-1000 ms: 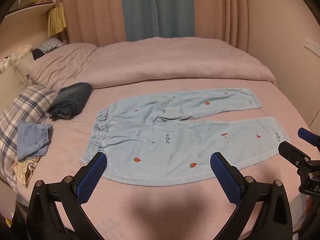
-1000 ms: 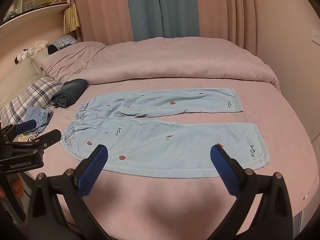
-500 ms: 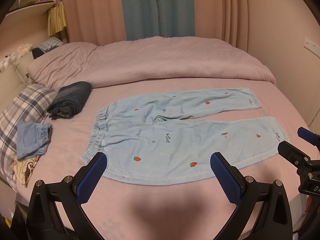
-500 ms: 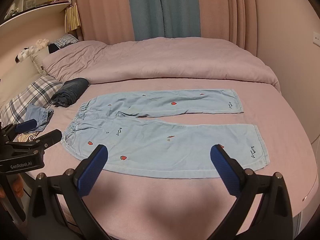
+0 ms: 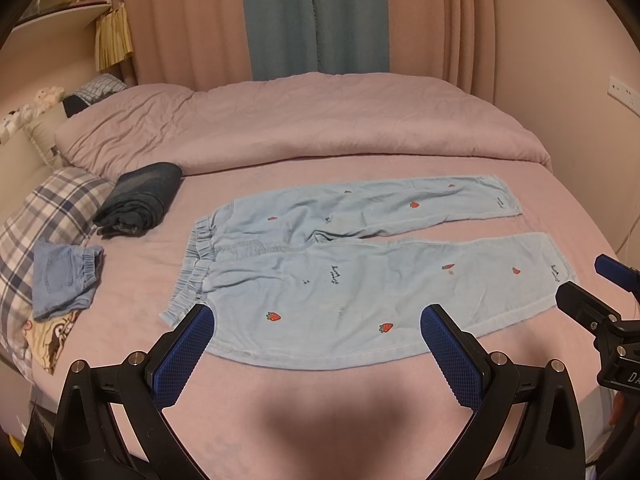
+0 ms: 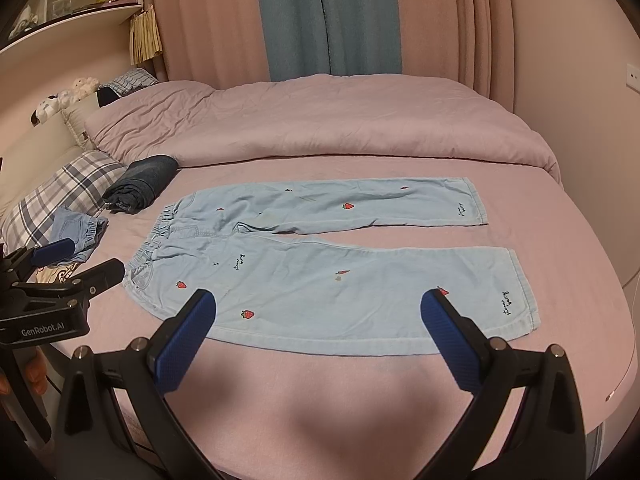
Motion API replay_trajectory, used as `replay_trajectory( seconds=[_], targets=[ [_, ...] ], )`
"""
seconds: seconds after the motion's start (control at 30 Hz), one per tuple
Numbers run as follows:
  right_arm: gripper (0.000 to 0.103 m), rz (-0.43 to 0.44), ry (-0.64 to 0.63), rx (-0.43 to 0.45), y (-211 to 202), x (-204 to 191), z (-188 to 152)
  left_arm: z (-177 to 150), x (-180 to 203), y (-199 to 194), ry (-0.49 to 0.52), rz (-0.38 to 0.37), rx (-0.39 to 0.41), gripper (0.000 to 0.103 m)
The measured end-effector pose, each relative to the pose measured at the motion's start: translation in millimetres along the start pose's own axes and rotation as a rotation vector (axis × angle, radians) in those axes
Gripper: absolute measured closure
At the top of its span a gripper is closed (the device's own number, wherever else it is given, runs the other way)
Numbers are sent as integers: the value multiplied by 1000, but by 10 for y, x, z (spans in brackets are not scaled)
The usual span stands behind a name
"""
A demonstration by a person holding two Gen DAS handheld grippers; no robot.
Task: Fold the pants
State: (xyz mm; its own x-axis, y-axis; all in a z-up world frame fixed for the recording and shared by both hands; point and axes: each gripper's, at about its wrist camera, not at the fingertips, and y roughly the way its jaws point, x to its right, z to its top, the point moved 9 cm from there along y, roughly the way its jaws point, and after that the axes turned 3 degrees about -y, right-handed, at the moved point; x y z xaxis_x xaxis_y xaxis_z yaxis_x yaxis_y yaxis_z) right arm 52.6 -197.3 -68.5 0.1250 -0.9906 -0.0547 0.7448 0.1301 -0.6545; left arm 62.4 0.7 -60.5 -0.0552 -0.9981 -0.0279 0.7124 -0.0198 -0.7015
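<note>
Beyond both wide-open, empty grippers, left gripper (image 5: 318, 320) and right gripper (image 6: 320, 306); pants (image 5: 360, 272) flat, untouched.

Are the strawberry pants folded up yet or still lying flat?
Still flat. The strawberry pants lie spread on the pink bed, both legs apart, waistband at the left.
</note>
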Motion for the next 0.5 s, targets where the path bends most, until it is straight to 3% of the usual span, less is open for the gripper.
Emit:
replay_trajectory(
  seconds=[0.5],
  targets=[
    [0,-2,0,0,-3,21,-9,-31,46,7,8,-16,-4,0]
  ],
)
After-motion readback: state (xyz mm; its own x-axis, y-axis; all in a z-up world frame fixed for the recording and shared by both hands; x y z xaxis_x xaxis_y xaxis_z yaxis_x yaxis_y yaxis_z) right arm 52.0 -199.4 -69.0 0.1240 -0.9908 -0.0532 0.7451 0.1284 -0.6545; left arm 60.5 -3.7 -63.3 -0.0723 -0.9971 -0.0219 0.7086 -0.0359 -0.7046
